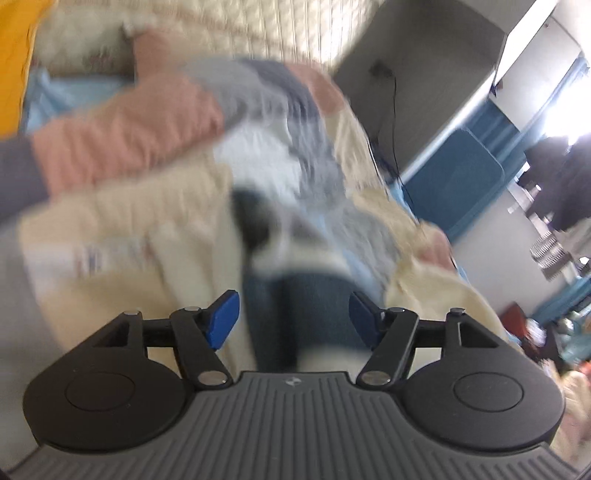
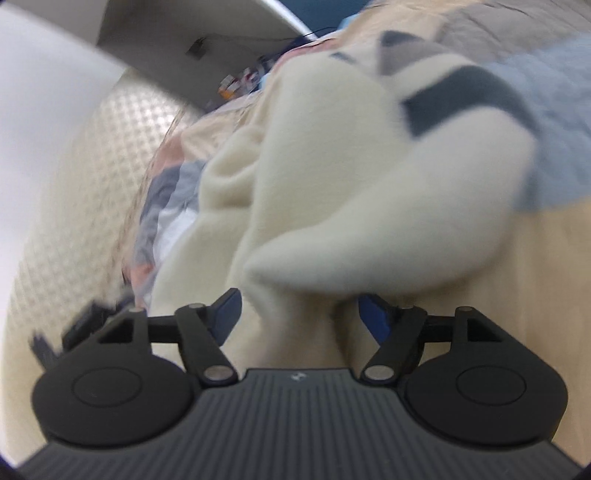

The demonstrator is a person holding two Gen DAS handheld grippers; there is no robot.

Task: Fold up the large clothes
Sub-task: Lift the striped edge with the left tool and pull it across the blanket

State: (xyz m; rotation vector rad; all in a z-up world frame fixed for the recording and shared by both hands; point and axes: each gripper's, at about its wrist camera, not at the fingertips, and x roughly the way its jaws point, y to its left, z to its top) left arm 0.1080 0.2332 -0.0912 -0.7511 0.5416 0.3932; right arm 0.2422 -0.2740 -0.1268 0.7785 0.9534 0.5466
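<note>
A large patchwork garment (image 1: 155,125) in pink, grey, white and cream lies spread and blurred on the bed. My left gripper (image 1: 294,317) hovers over its dark blue part (image 1: 295,295). The blue pads (image 1: 225,319) stand wide apart and press on nothing. In the right wrist view a thick cream fold of the garment (image 2: 369,206), with dark grey and light blue patches, bulges just ahead. My right gripper (image 2: 300,315) is open. Cream cloth lies in the gap between its pads (image 2: 227,314), which do not pinch it.
A quilted cream headboard (image 1: 280,26) stands behind the bed, with a yellow cloth (image 1: 14,55) at the far left. A blue bin (image 1: 454,184) and a dangling black cable (image 1: 395,122) are at the right bedside. A beige surface (image 2: 546,288) lies under the fold.
</note>
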